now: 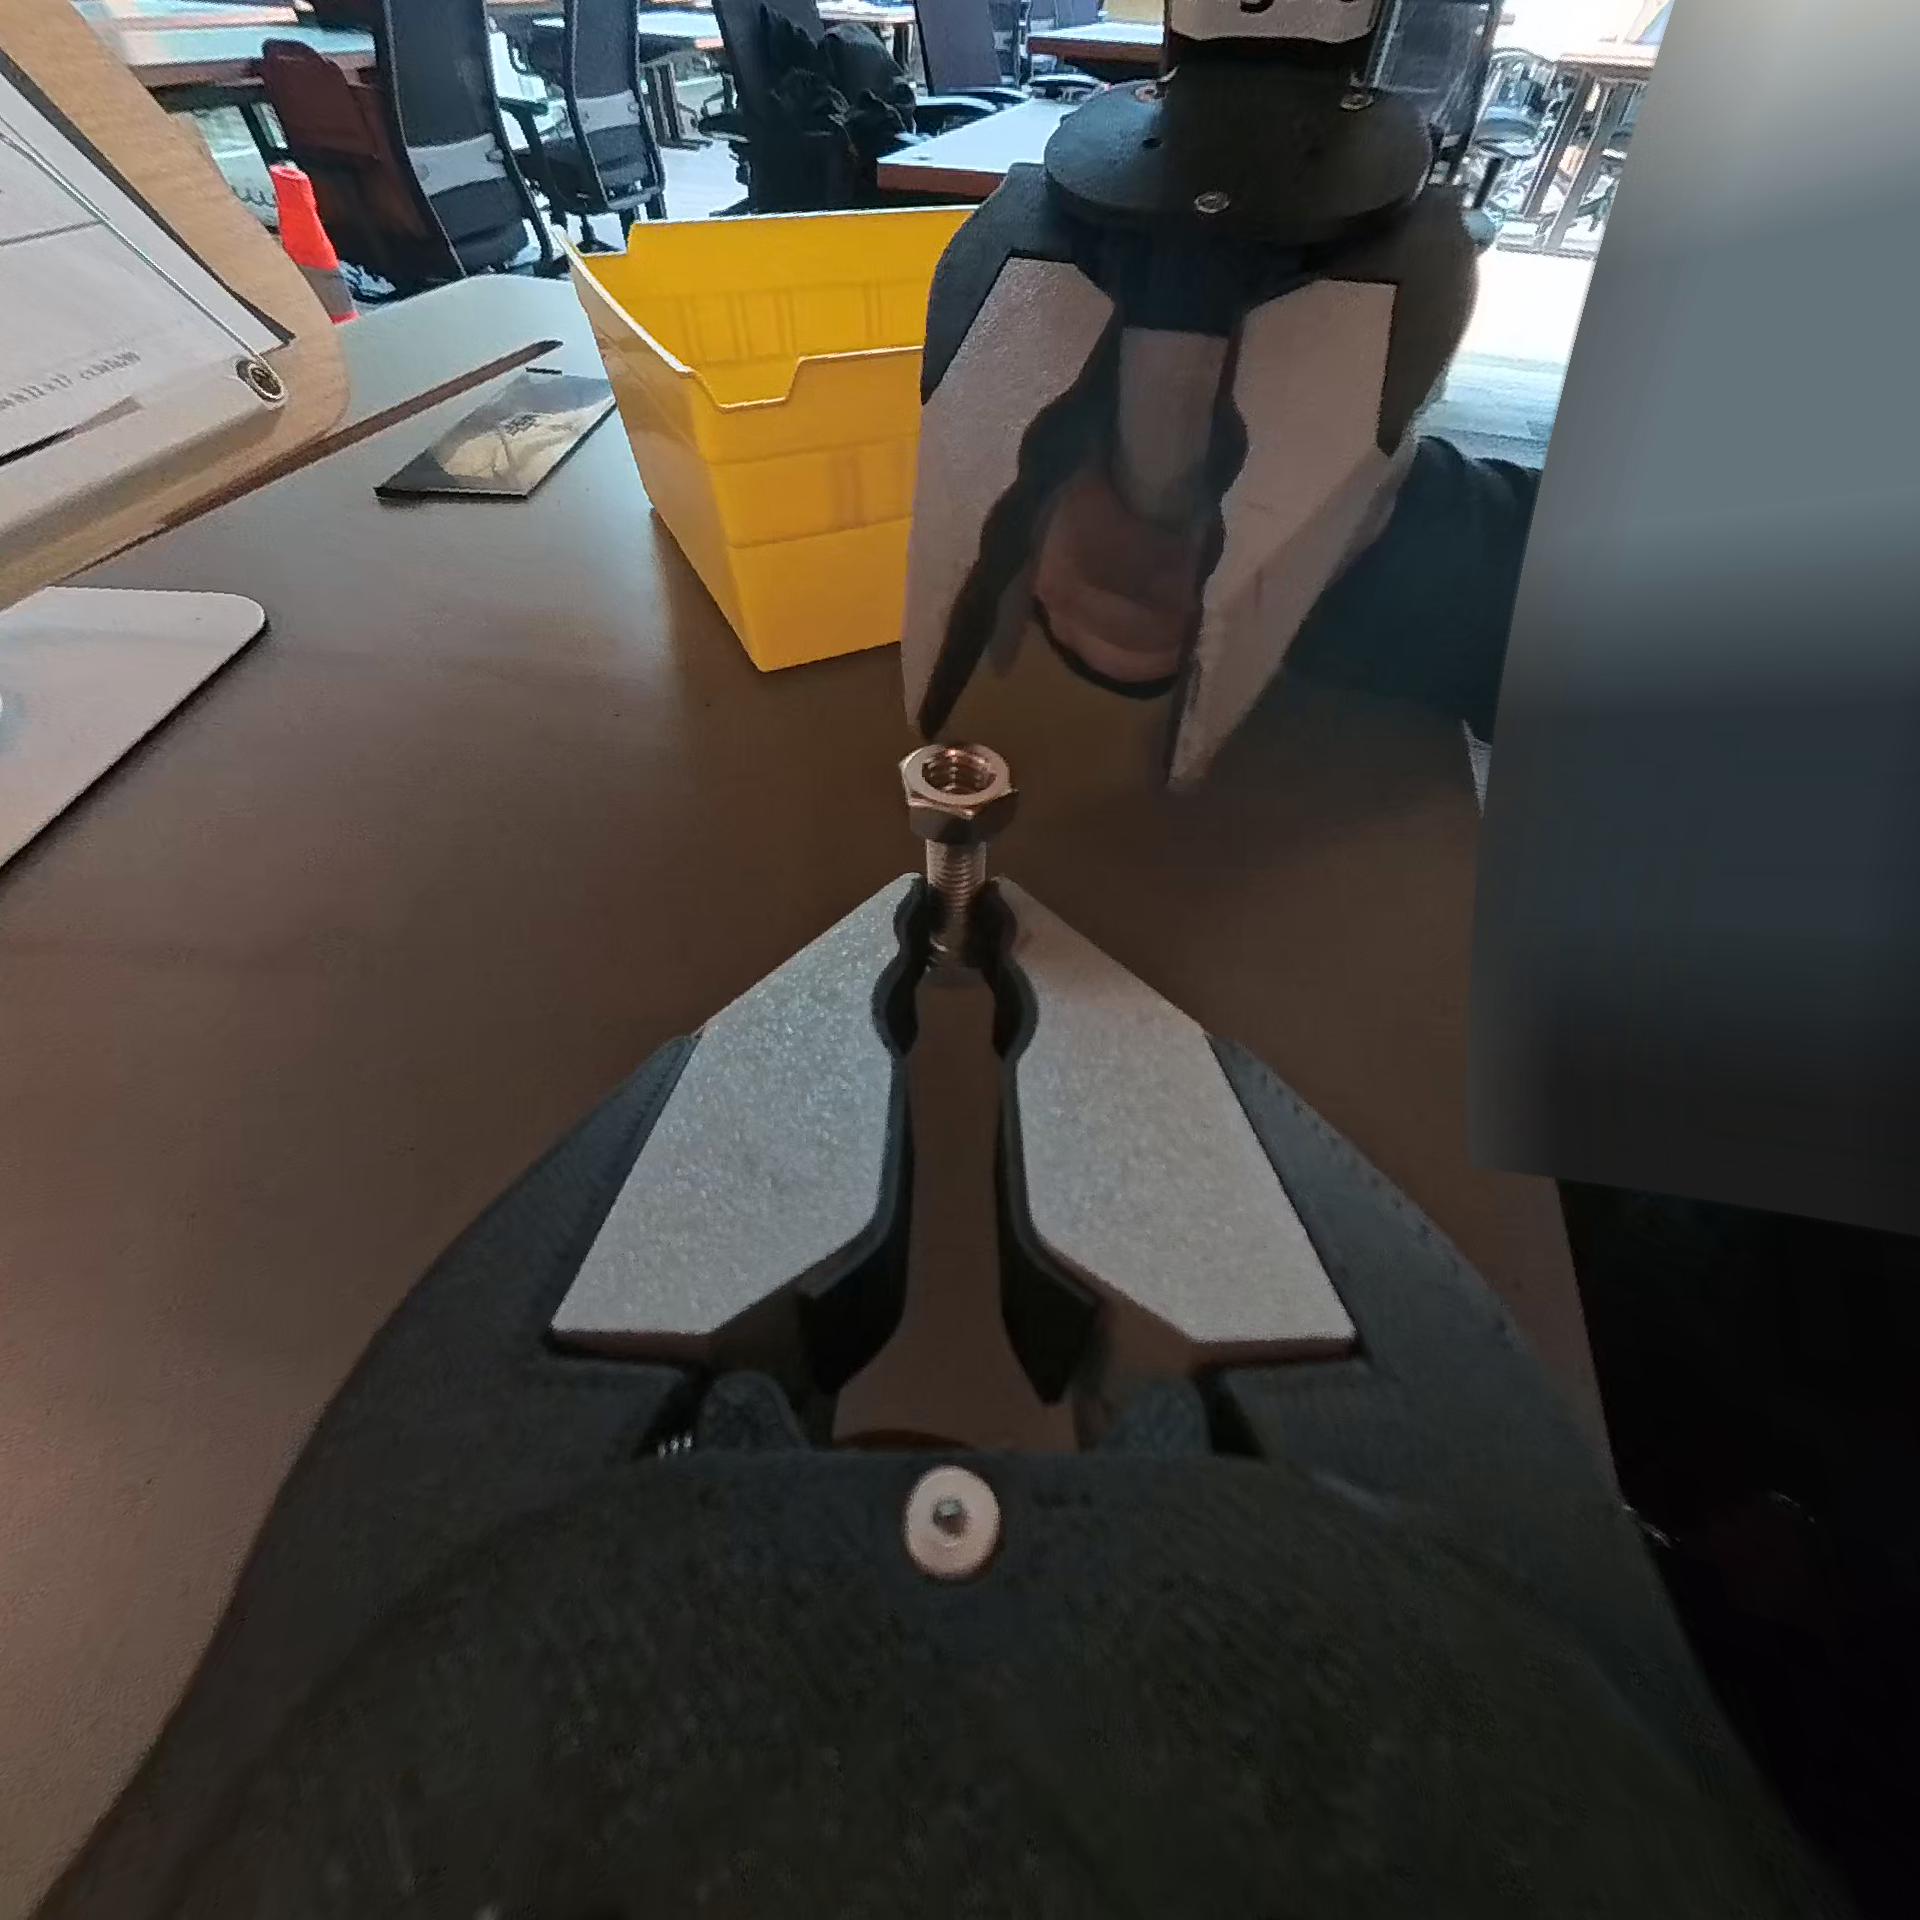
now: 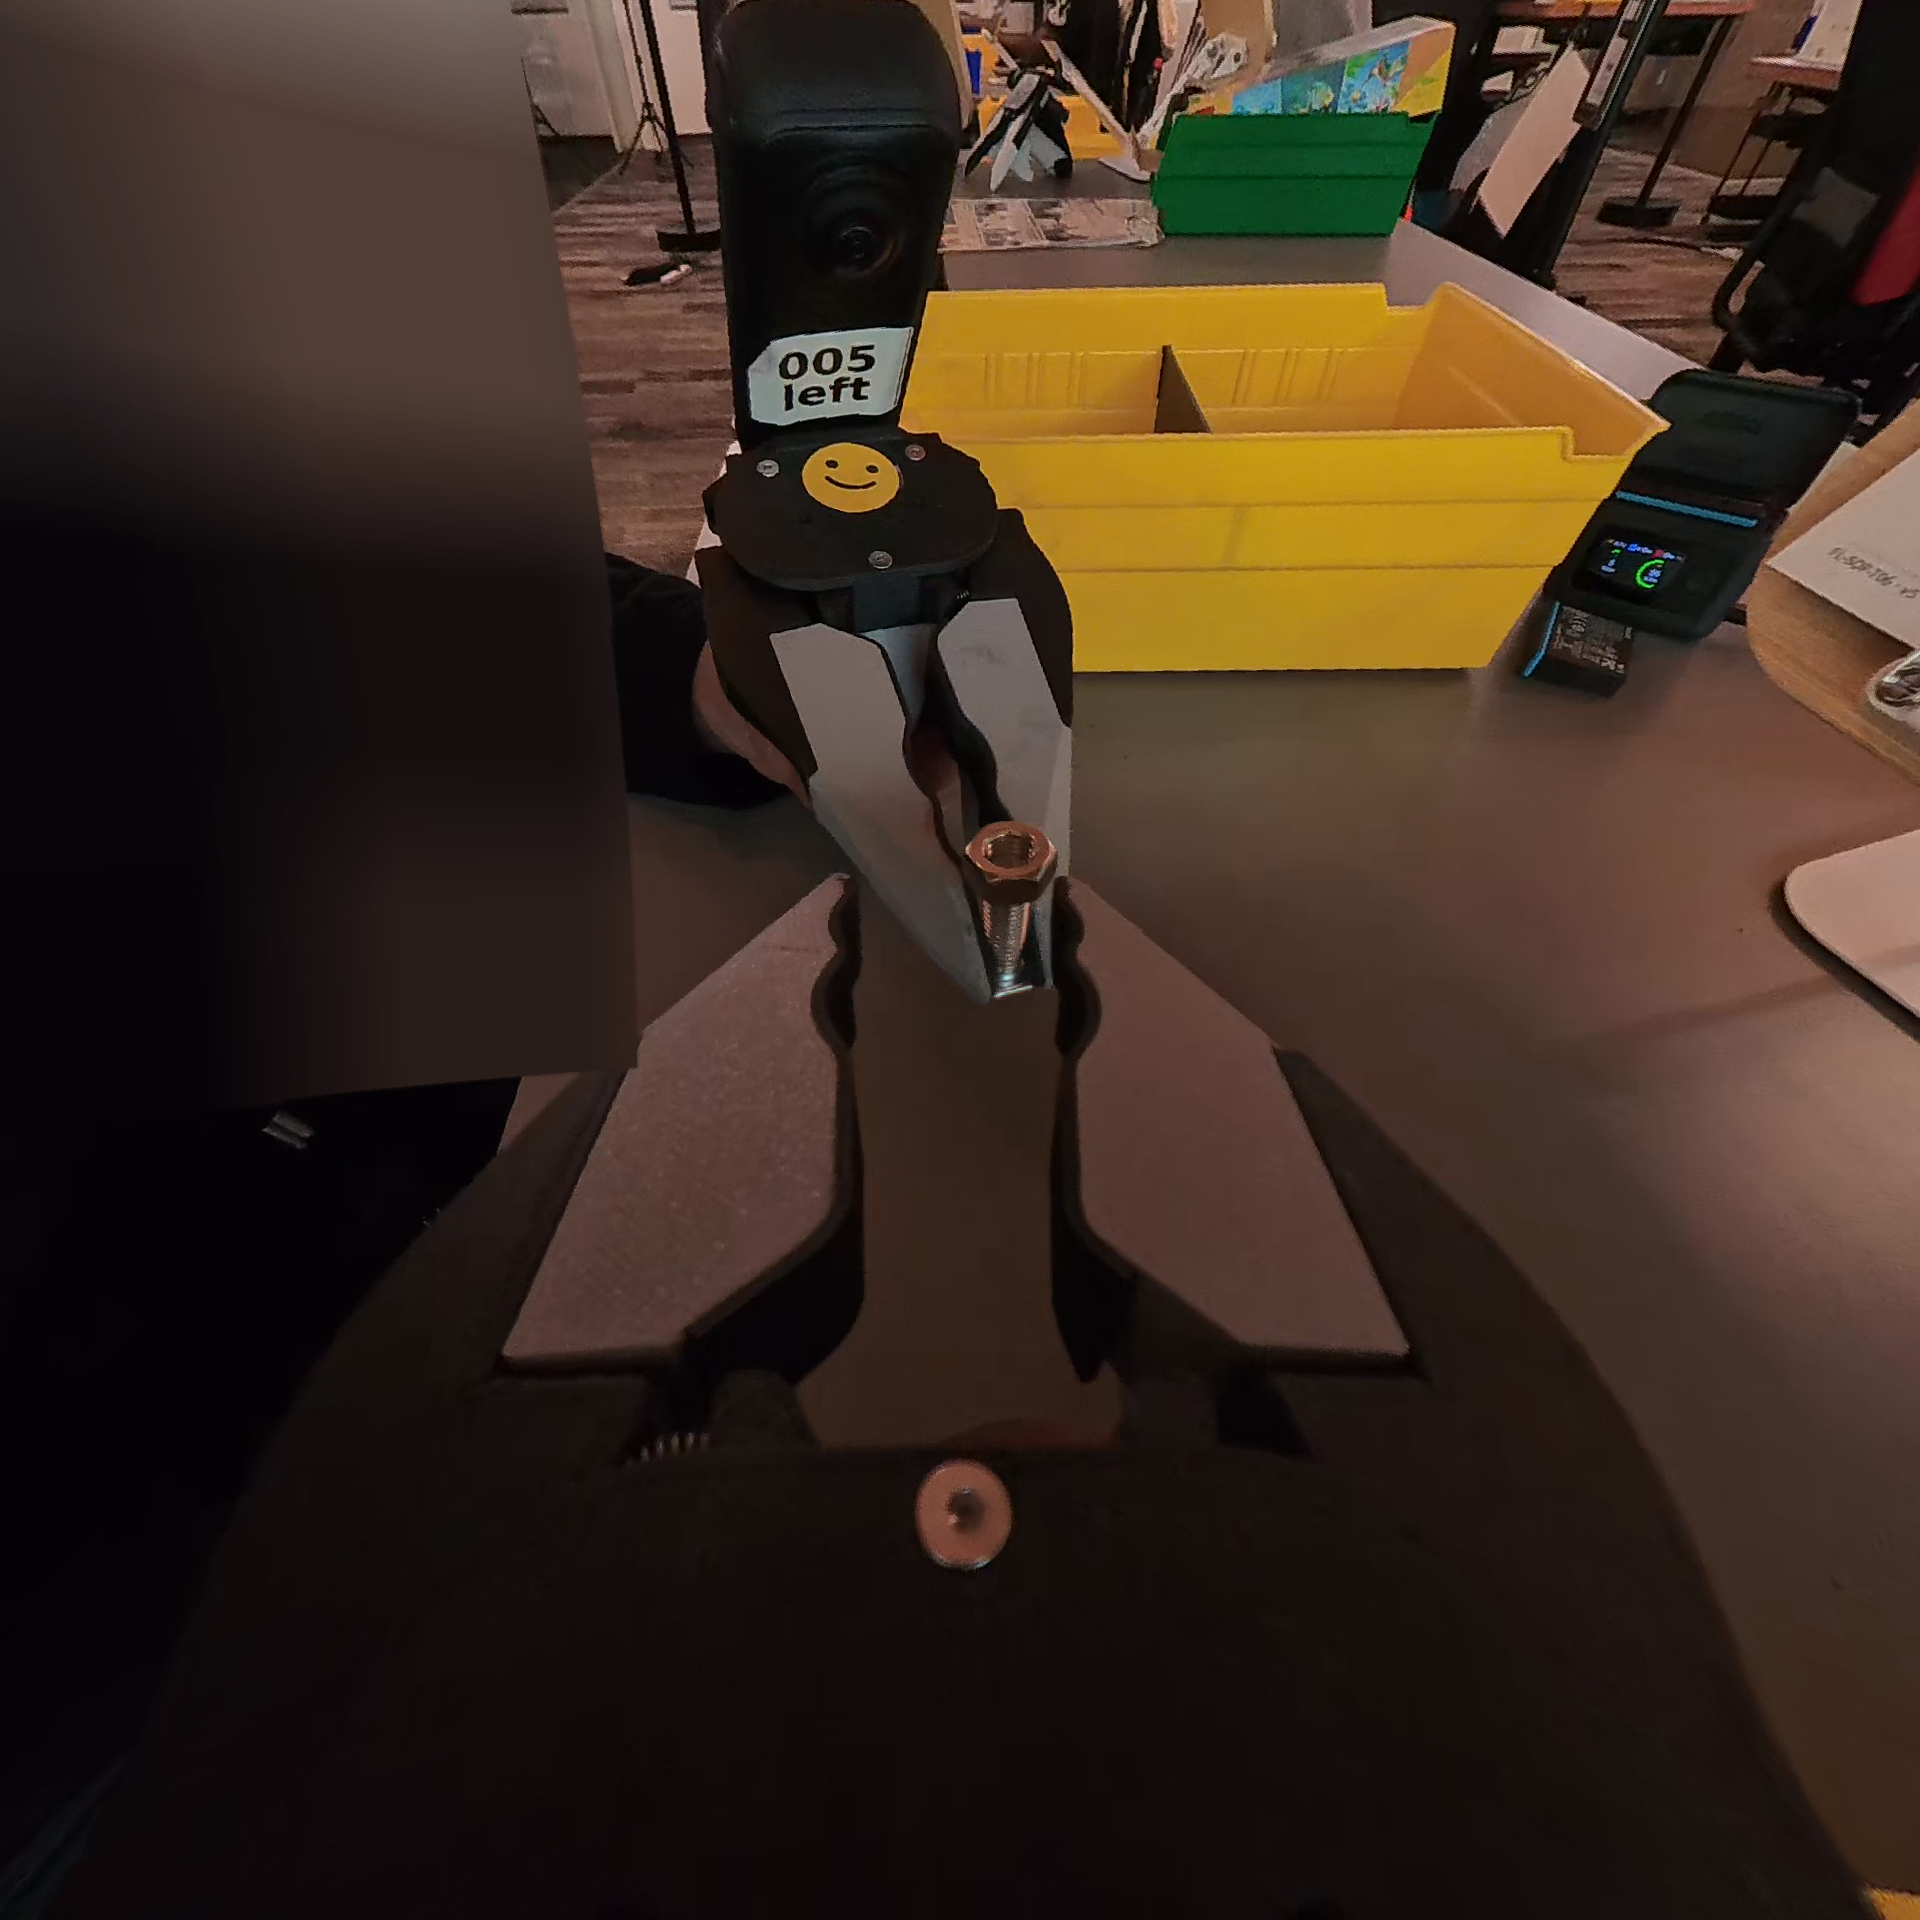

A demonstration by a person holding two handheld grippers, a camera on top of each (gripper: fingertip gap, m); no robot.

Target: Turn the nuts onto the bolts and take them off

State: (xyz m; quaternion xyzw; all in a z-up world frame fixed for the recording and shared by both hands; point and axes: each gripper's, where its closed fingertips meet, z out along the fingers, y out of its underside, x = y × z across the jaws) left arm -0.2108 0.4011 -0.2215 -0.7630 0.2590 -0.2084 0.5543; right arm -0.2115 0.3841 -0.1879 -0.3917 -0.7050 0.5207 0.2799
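Observation:
My left gripper (image 1: pixel 951 914) is shut on a silver bolt (image 1: pixel 948 883), pinching the lower part of its shaft at the fingertips. A silver hex nut (image 1: pixel 957 795) sits on the bolt's free end, its threaded hole showing. My right gripper (image 1: pixel 1055 743) faces it from the far side, open and empty, one fingertip just above the nut. In the right wrist view my right gripper (image 2: pixel 956 914) stands open, with the nut (image 2: pixel 1010 857) and the bolt (image 2: pixel 1006 945) just beyond the tips, near the right finger. The left gripper (image 2: pixel 1013 987) holds them there.
A yellow bin (image 1: pixel 790 499) with a divider stands behind the grippers, also in the right wrist view (image 2: pixel 1247 457). A clipboard (image 1: pixel 104 260), a white stand base (image 1: pixel 104 675) and a black card (image 1: pixel 499 447) lie nearby. A black device (image 2: pixel 1662 561) with a lit screen and a green bin (image 2: pixel 1288 171) sit farther off. Both grippers' tips are close together, under 4 cm apart.

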